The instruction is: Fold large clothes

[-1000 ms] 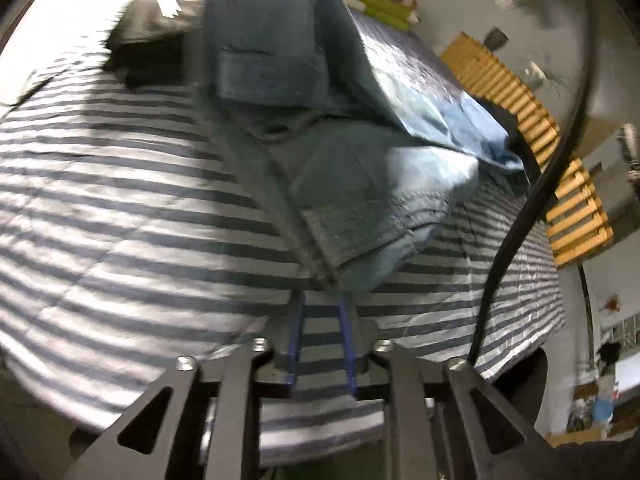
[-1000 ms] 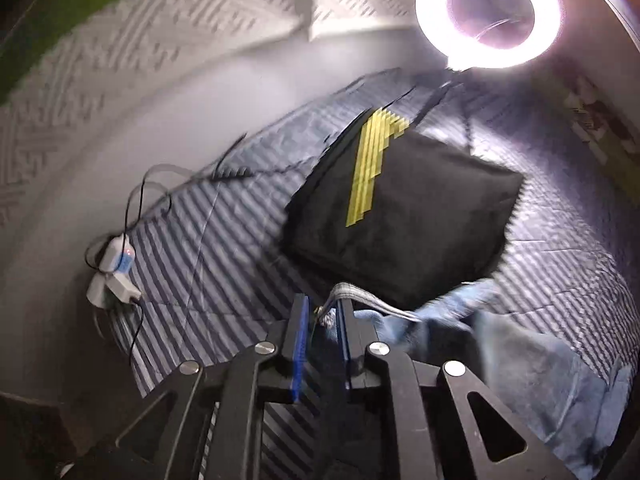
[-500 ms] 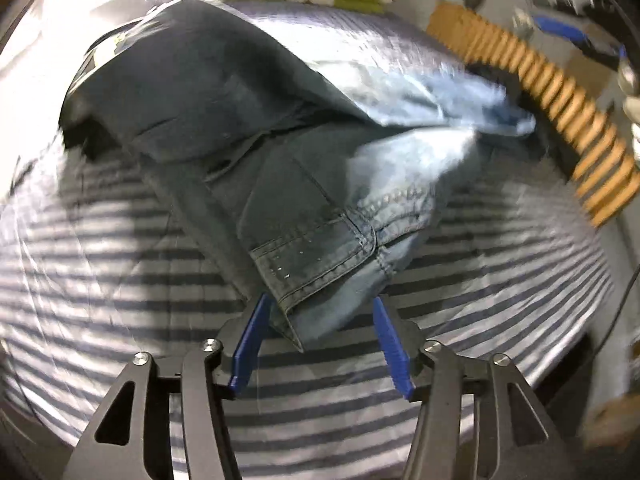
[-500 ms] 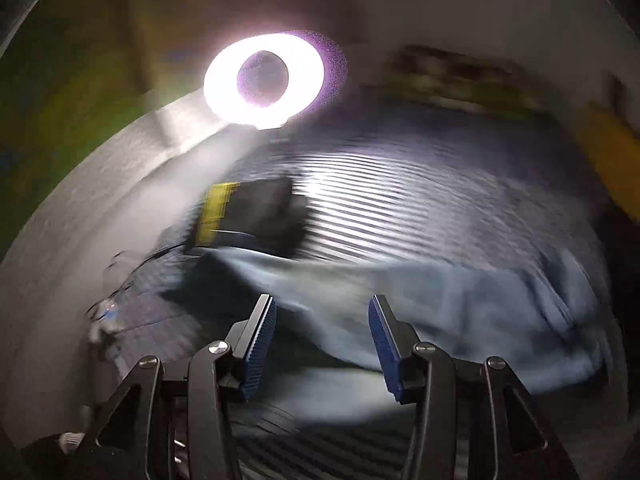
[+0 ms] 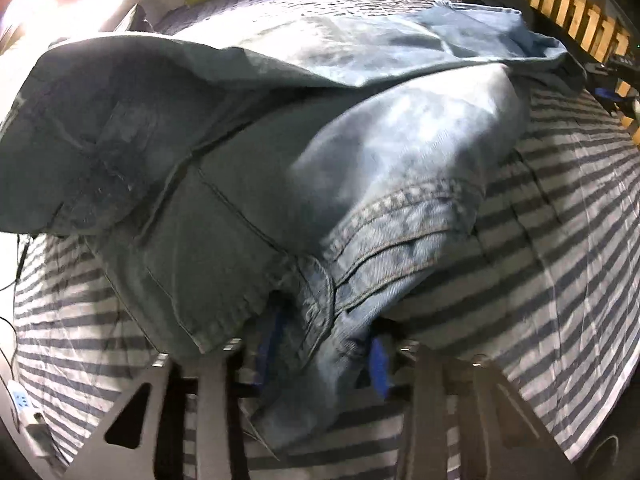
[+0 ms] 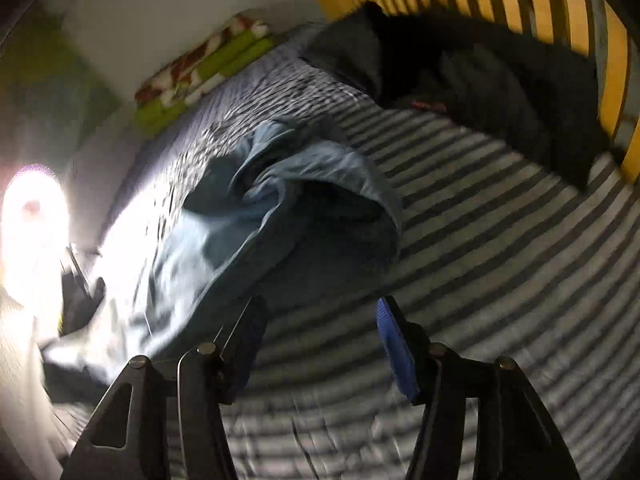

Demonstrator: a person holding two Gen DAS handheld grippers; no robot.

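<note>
A pair of blue jeans lies spread along the striped bed sheet. Its stitched near end bunches between the blue pads of my left gripper, whose jaws are closing on the denim. In the right wrist view the jeans lie rumpled ahead and to the left. My right gripper hangs over bare striped sheet just short of them, its jaws opening with nothing between them.
A heap of dark clothes sits by the yellow wooden slats at the far side. Folded green and red bedding lies by the wall. A bright ring light glares at the left. A power strip lies off the bed's edge.
My left gripper opened, slid along and closed again on the jeans' near end. My right gripper let go of the jeans, swung fast across the bed and rolled, jaws now wide.
</note>
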